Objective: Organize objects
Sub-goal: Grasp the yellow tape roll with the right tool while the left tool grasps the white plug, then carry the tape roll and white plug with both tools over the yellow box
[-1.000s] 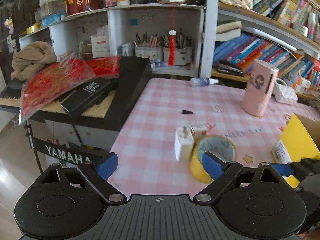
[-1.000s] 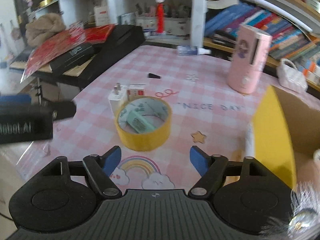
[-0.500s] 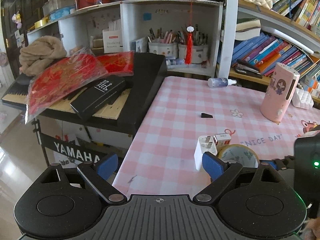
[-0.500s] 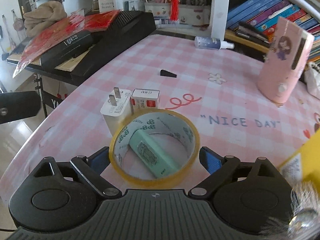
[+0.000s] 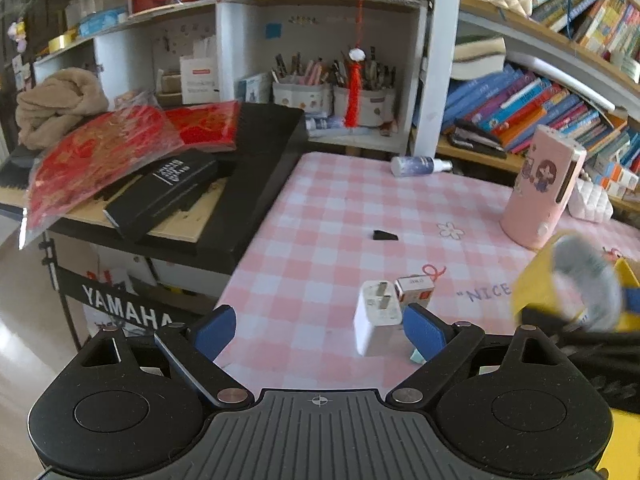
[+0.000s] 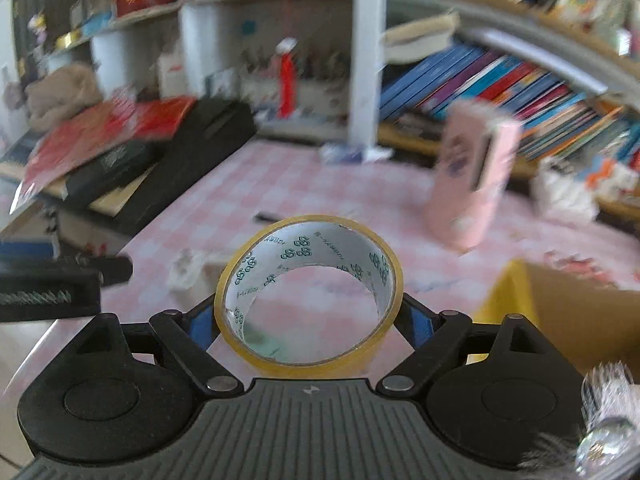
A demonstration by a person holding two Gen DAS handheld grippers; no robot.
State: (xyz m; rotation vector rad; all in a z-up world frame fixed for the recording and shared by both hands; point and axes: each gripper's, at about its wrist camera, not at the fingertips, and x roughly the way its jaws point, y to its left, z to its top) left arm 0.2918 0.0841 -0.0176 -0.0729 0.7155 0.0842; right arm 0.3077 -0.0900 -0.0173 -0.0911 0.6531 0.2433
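My right gripper [image 6: 308,320] is shut on a yellow tape roll [image 6: 308,340] and holds it above the pink checked table [image 6: 280,184]; the roll also shows blurred at the right of the left wrist view [image 5: 568,280]. My left gripper [image 5: 320,330] is open and empty above the table's near left edge. A white charger plug [image 5: 376,320] and a small white box [image 5: 414,290] lie just ahead of its right finger. A mint green item [image 5: 416,356] peeks out beside that finger.
A yellow cardboard box [image 6: 560,312] stands at the right. A pink device [image 5: 540,188], a spray bottle [image 5: 416,166] and a small black piece [image 5: 385,235] are on the table. A black keyboard [image 5: 240,184] with red packets lies at the left. Bookshelves stand behind.
My right gripper closed on the tape roll and lifted it off the table, leaving the green item behind. The left gripper drew back slightly and stayed open.
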